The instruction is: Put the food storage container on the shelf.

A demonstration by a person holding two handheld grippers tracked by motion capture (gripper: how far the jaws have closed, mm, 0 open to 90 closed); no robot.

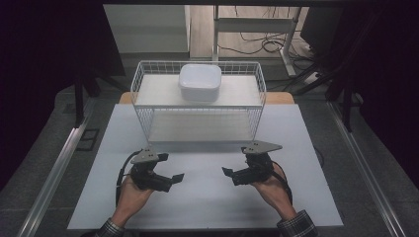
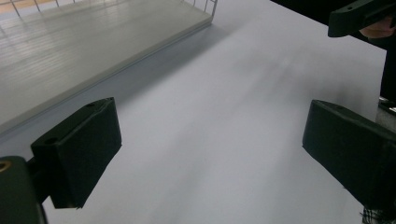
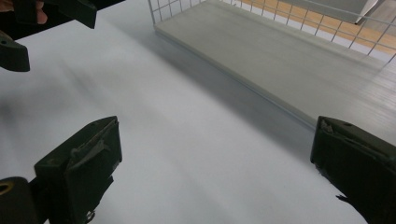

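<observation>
While we hold both over the pale table, the left tool and right tool point toward each other, each with jaws spread wide and nothing between them. We count two tools, one white wire rack with two shelves, and one white lidded box on the upper shelf. The rack stands at the table's far edge; the lower shelf is bare. Open table lies between the tools and before the rack.
</observation>
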